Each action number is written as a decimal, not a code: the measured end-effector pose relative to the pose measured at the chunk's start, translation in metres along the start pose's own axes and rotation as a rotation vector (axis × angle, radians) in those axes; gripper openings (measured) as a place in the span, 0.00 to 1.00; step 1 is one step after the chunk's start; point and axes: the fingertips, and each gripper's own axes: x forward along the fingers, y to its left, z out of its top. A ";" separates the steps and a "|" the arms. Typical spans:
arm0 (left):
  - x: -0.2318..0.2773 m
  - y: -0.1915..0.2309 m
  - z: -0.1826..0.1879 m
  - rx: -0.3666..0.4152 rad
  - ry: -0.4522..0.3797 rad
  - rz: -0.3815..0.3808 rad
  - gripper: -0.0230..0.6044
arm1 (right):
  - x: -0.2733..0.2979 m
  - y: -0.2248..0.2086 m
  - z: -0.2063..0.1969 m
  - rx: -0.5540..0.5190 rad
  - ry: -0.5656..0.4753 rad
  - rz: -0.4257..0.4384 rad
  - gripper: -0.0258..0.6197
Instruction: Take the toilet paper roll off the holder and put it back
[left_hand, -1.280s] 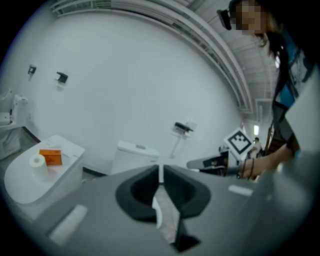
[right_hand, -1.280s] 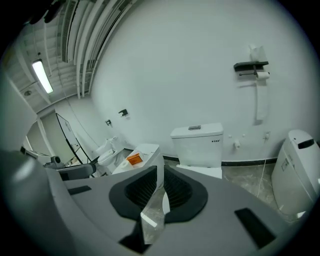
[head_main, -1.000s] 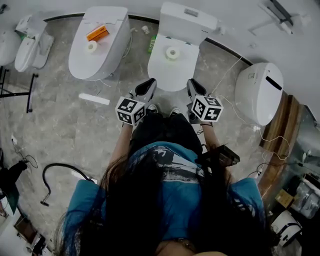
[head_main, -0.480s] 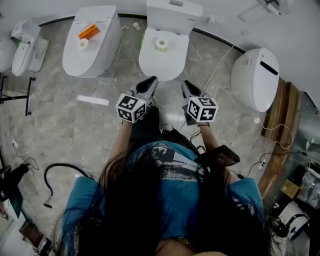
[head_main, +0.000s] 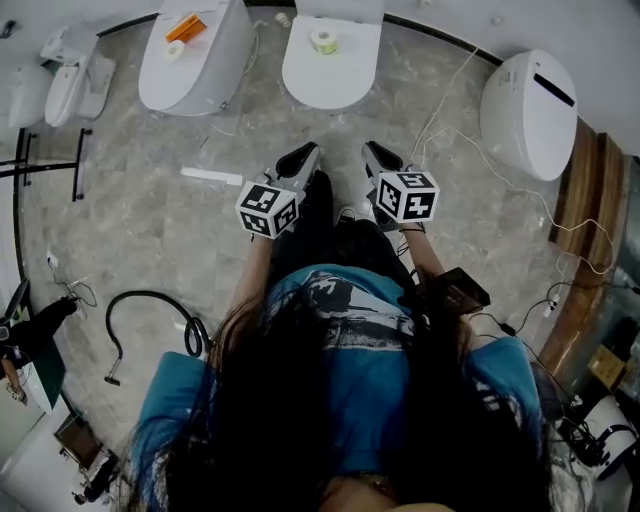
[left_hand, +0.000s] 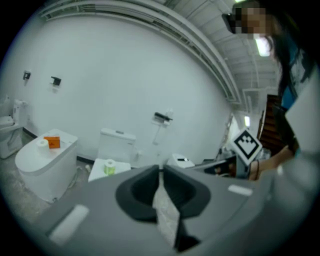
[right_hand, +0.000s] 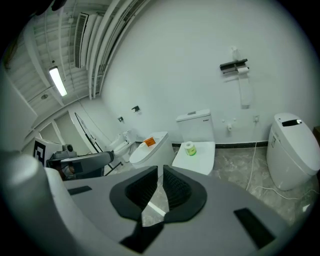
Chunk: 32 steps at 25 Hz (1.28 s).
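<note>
A greenish toilet paper roll (head_main: 323, 40) stands on the closed lid of the middle toilet (head_main: 330, 75), far ahead of both grippers. The right gripper view shows the same roll (right_hand: 189, 148) and, high on the wall, a black holder (right_hand: 232, 66) carrying a white roll (right_hand: 242, 70). The holder (left_hand: 162, 117) also shows in the left gripper view. My left gripper (head_main: 300, 160) and right gripper (head_main: 378, 158) are held side by side above the floor, both shut and empty. In their own views the left gripper (left_hand: 161, 172) and right gripper (right_hand: 161, 172) point toward the toilets.
A left toilet (head_main: 195, 65) carries an orange box (head_main: 188, 27) and a small white roll (head_main: 175, 50). A wall-hung toilet (head_main: 530, 100) sits at right, with white cables (head_main: 450, 130) across the floor. A white strip (head_main: 211, 176) and a black hose (head_main: 150, 320) lie at left.
The toilets have slid toward the top of the head view and look smaller, so the person has backed away. Both grippers stay shut and side by side.
</note>
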 end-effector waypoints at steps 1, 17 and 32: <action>-0.007 -0.006 -0.004 0.003 0.003 0.005 0.07 | -0.005 0.004 -0.006 -0.001 0.003 0.008 0.11; -0.054 -0.044 0.002 0.071 -0.057 -0.014 0.07 | -0.049 0.042 -0.029 -0.045 -0.020 0.031 0.10; -0.115 -0.013 0.001 0.074 -0.082 -0.036 0.07 | -0.041 0.115 -0.055 -0.044 0.003 0.022 0.10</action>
